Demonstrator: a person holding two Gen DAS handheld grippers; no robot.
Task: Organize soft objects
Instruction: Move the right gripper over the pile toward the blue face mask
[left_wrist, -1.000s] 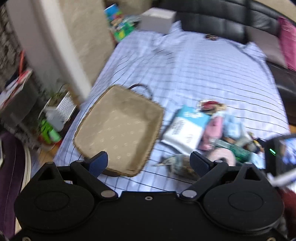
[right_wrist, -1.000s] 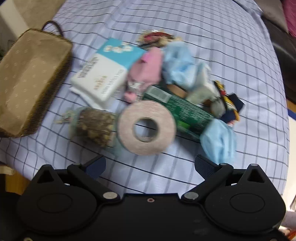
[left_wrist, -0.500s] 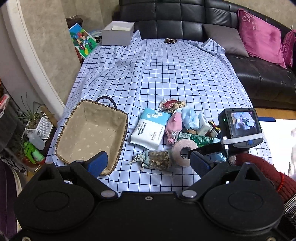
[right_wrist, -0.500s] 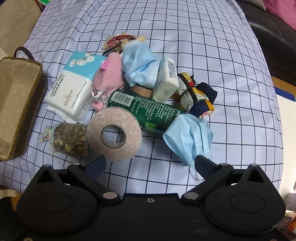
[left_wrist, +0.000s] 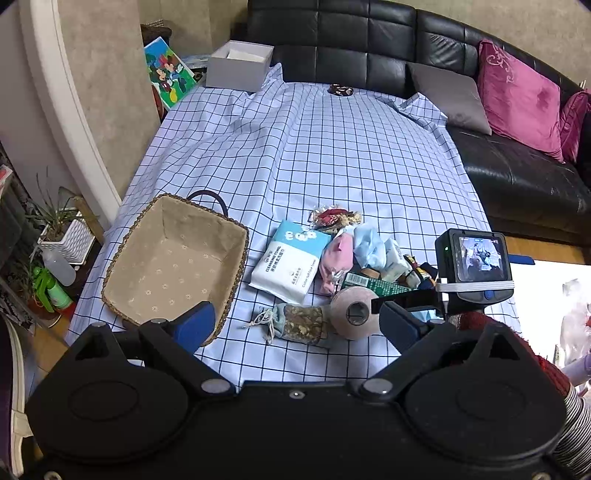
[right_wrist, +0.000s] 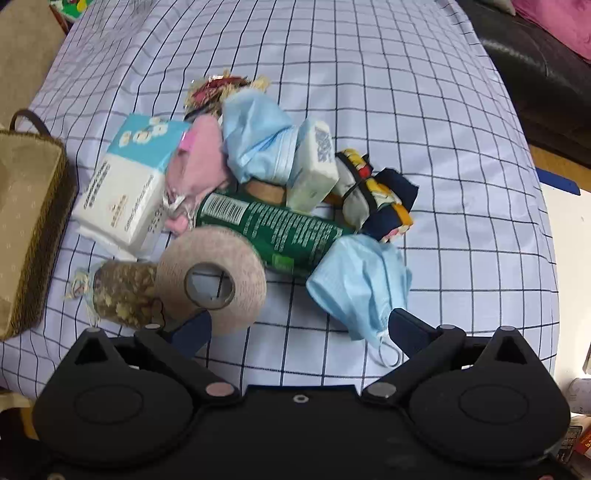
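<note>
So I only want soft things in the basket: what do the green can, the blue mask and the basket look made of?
Green can: seemingly metal, glossy printed surface with barcode, so hard. Blue mask: thin non-woven fabric, matte, pleated and crumpled. Basket: woven straw-like fibre rim, beige cloth lining, dark handle.

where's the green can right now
The green can lies on its side in the middle of the pile in the right wrist view, just behind the beige tape roll, between the pink pouch and a blue mask.
</note>
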